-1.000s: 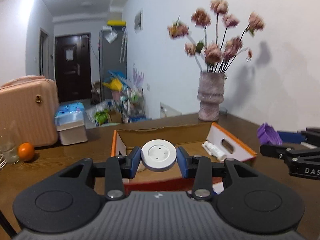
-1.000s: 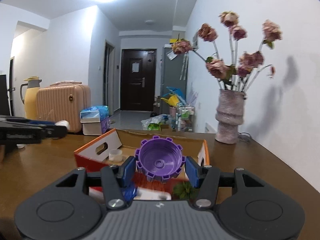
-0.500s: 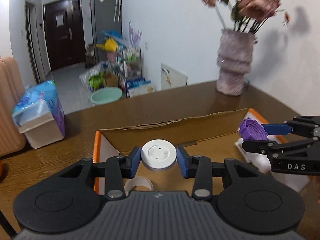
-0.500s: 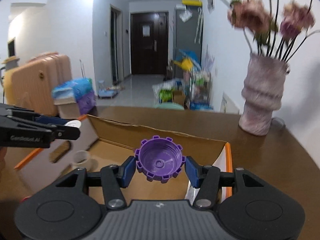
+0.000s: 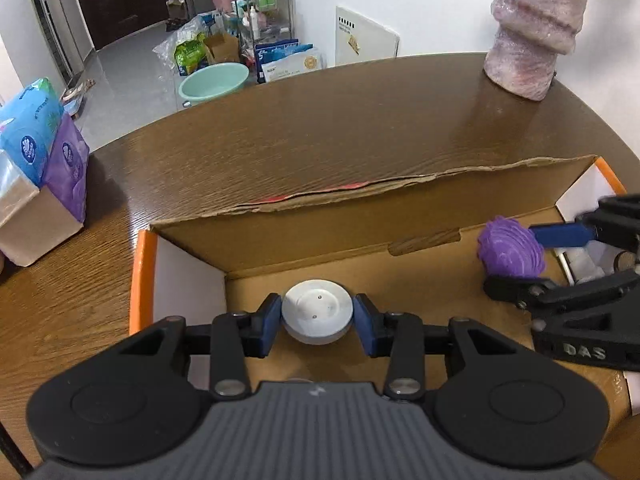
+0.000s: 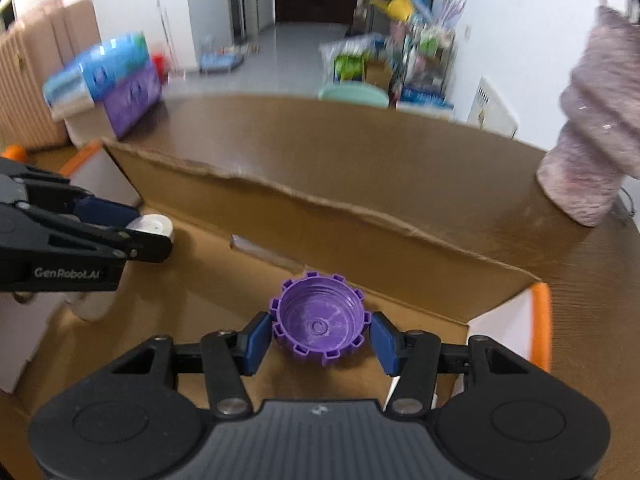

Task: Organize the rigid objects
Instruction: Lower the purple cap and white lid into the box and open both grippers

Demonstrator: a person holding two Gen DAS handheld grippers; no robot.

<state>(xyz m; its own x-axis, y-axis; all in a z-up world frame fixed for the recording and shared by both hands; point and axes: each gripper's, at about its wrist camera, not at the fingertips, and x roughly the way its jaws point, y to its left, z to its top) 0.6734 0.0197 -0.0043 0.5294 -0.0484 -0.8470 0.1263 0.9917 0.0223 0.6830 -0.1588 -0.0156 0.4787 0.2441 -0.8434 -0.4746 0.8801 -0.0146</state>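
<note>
In the left wrist view the left gripper (image 5: 317, 322) has its blue fingers (image 5: 267, 325) closed to the width of a white round cap (image 5: 317, 315), pinching it at both edges, flat face toward the camera, low in the centre of the frame. In the right wrist view the right gripper (image 6: 319, 336) has its fingers (image 6: 256, 340) beside a purple notched cap (image 6: 319, 330) held hollow side up; the left pad touches the rim, while a thin gap seems to show at the right pad, so I judge the hold light.

Both caps hang inside the open cardboard box (image 5: 384, 204), above its brown floor. The white one is near the left end wall, the purple one toward the right end, which also shows at the right edge of the left view. Small items lie on the box floor at the far right, half hidden by the right gripper. Around the box is the wooden worktop (image 5: 320, 120), with a pinkish vase (image 5: 536, 28) at upper right.

The likely next step is to set both caps down. Risks, as I judge them:

- The purple cap could slip or tip early, given the light hold.
- Either cap, being round, may roll or bounce if let go from a height.
- A gripper body could knock the torn, sagging back flap.
- The right gripper could crowd the items already lying in the box.
</note>
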